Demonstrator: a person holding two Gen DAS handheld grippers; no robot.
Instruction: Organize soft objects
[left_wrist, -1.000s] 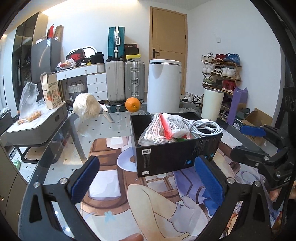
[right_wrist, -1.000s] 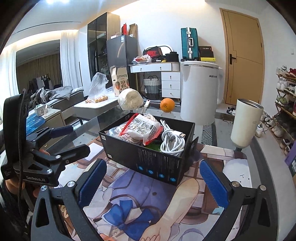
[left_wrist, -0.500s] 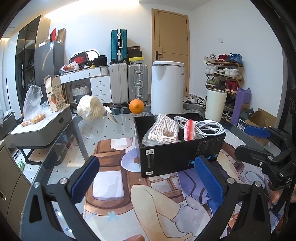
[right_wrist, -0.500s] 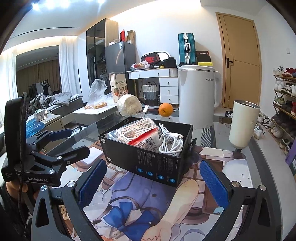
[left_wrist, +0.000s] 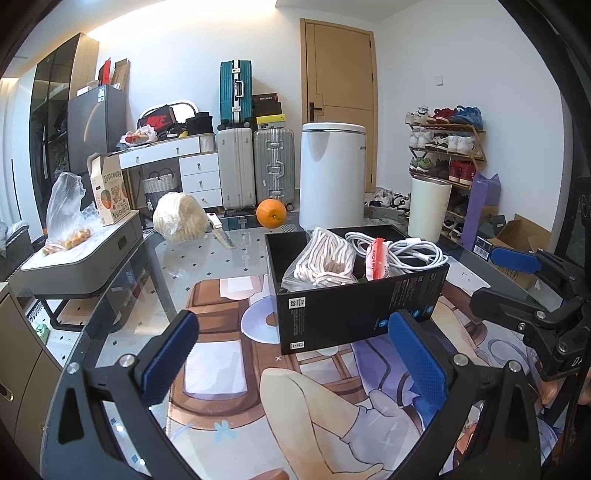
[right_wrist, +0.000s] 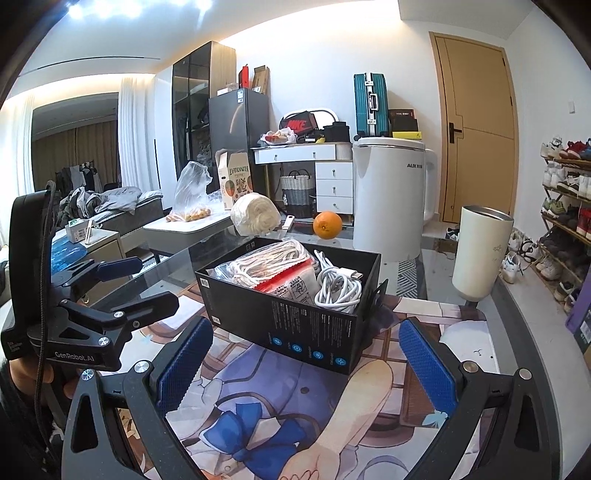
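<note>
A black box (left_wrist: 362, 314) (right_wrist: 295, 328) stands on the printed mat on the glass table. It holds a clear bag of white cord (left_wrist: 325, 262) (right_wrist: 266, 266), a red and white packet (left_wrist: 375, 260) (right_wrist: 291, 286) and a coiled white cable (left_wrist: 402, 251) (right_wrist: 338, 290). My left gripper (left_wrist: 291, 354) is open and empty, just in front of the box. My right gripper (right_wrist: 306, 365) is open and empty, in front of the box on its other side. Each gripper shows at the edge of the other's view.
A wrapped pale bundle (left_wrist: 181, 218) (right_wrist: 255, 214), a knife (left_wrist: 221, 236) and an orange (left_wrist: 271, 213) (right_wrist: 327, 225) lie at the table's far side. A white bin (left_wrist: 332, 177) and a cream cylinder (right_wrist: 480, 251) stand beyond. A grey case (left_wrist: 81, 258) sits left.
The bag and packet have settled lower into the box, the packet now on edge. Both grippers have drawn back slightly from the box and stay open.
</note>
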